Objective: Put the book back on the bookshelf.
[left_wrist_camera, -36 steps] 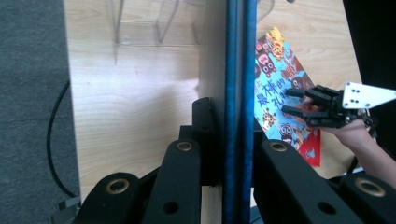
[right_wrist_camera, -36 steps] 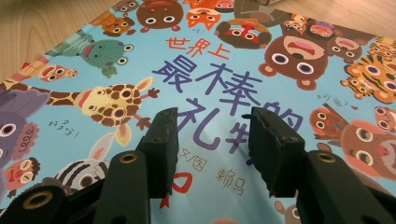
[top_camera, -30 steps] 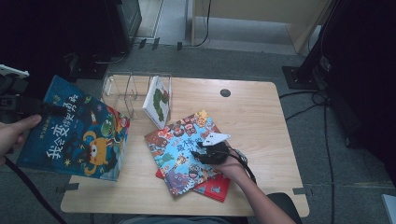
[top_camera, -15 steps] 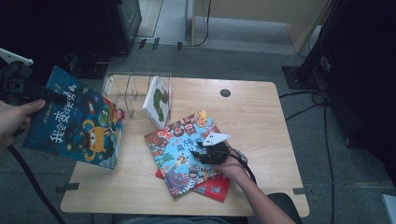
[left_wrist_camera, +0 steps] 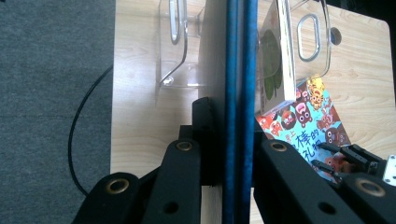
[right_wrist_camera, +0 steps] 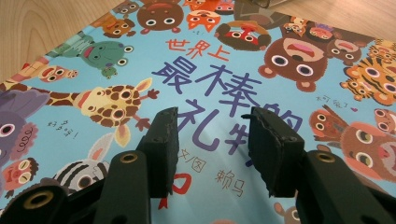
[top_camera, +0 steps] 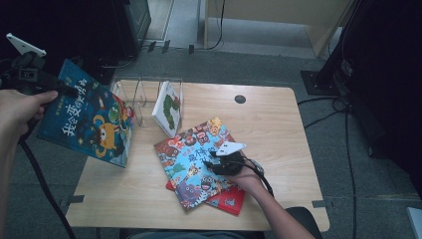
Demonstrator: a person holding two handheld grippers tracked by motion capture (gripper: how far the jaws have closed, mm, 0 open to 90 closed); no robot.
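Note:
My left gripper is shut on a dark blue picture book, held tilted in the air over the table's left edge. In the left gripper view the book's blue edge runs straight up between the jaws. A clear plastic book rack stands at the back left with a white caterpillar book upright in it. My right gripper rests open on a light blue animal book. That book lies flat on a red book.
The wooden table has a black grommet hole at the back. A cable trails from my left gripper down past the table's left side. Grey carpet and dark equipment surround the table.
My left hand has lifted the dark blue book up and farther left, tilting it more upright. The right gripper and the books under it have stayed put.

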